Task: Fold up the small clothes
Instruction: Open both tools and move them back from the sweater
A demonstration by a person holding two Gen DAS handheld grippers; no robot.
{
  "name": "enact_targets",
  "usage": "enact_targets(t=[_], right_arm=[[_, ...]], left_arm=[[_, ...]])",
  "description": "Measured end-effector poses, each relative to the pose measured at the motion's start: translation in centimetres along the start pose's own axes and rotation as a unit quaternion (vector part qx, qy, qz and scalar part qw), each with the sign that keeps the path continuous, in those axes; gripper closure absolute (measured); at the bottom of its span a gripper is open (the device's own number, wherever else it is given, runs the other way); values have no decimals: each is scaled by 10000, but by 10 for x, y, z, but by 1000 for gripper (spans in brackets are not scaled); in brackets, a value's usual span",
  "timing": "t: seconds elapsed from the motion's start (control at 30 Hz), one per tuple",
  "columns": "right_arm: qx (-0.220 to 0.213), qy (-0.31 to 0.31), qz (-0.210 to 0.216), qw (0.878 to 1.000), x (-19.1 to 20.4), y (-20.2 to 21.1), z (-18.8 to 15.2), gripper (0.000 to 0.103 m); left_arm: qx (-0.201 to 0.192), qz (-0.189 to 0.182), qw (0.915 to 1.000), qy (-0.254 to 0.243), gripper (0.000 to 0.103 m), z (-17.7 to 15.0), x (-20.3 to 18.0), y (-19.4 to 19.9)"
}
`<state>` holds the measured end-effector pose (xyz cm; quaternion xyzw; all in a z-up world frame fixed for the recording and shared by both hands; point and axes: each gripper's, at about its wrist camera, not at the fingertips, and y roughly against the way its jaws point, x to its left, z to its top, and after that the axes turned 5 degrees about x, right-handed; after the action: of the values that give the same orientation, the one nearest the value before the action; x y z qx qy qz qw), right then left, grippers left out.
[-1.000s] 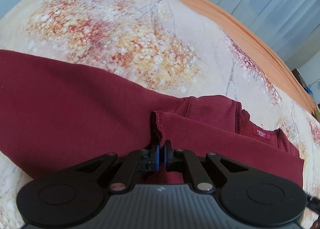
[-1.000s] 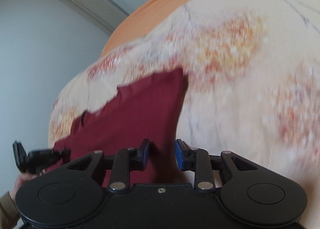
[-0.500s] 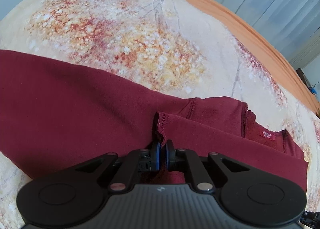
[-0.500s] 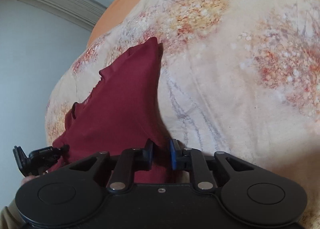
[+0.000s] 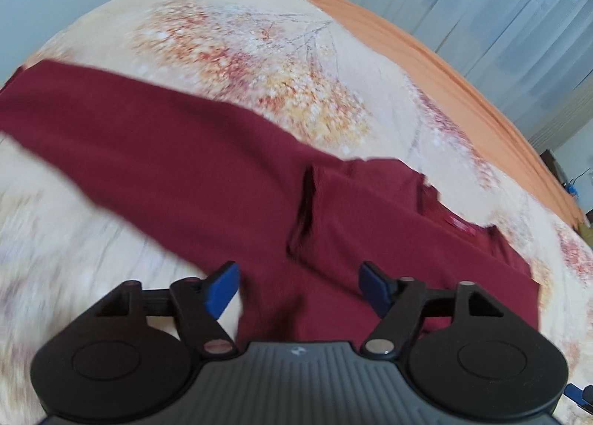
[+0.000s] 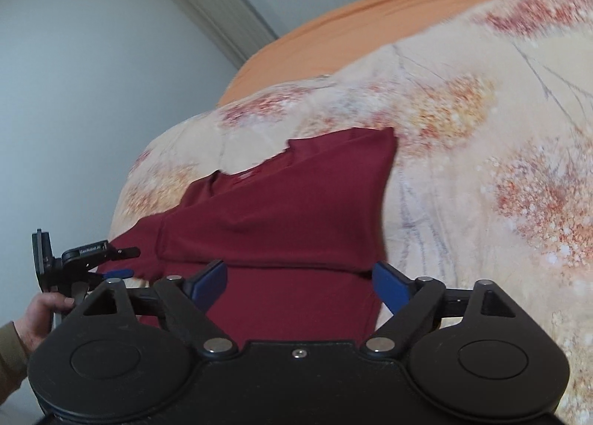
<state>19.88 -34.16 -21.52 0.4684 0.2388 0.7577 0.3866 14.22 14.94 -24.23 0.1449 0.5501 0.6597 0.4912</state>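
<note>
The folded maroon knit top (image 5: 192,165) is laid lengthwise across the floral bedspread (image 5: 259,54), neckline rightward; left gripper (image 5: 298,289) and right gripper (image 6: 300,286) are held wide apart.

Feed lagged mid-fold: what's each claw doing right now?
Left claw: open, holding nothing, over the dark red knit shirt.
Right claw: open, holding nothing, over the same shirt.

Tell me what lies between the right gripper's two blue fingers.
Right wrist view: the dark red knit shirt, spread flat on the floral bedspread, fills the gap between the open right gripper's fingers.
</note>
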Motion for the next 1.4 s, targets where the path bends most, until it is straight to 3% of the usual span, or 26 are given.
enact_targets(t=[0.2, 0.27, 0.43, 0.57, 0.77, 1.07, 1.27, 1.4], right_arm=[[-66, 559, 276, 9980, 53, 37, -19, 6], [-6, 605, 337, 9976, 68, 49, -23, 2], [-4, 626, 560, 9965, 103, 83, -29, 1], [-156, 1000, 802, 9916, 133, 116, -31, 1], [-348, 1316, 1001, 9856, 156, 151, -31, 1], [-775, 1461, 693, 9838, 156, 190, -31, 1], [-892, 1351, 121, 9867, 154, 201, -37, 1], [-791, 1261, -281, 9885, 162, 196, -47, 1]], left_arm=[[-57, -15, 9999, -107, 7, -66, -30, 72], [-15, 108, 9997, -235, 2, -87, -44, 97], [63, 639, 9965, -526, 2, -126, -82, 160], [-180, 786, 9938, -762, 1, -141, -105, 205], [-543, 889, 9924, -655, 1, -153, -114, 252], [-782, 870, 9918, -507, 1, -157, -94, 275], [-722, 589, 9949, -397, 1, -141, -67, 258], [-677, 366, 9970, -73, 1, -121, -27, 237]])
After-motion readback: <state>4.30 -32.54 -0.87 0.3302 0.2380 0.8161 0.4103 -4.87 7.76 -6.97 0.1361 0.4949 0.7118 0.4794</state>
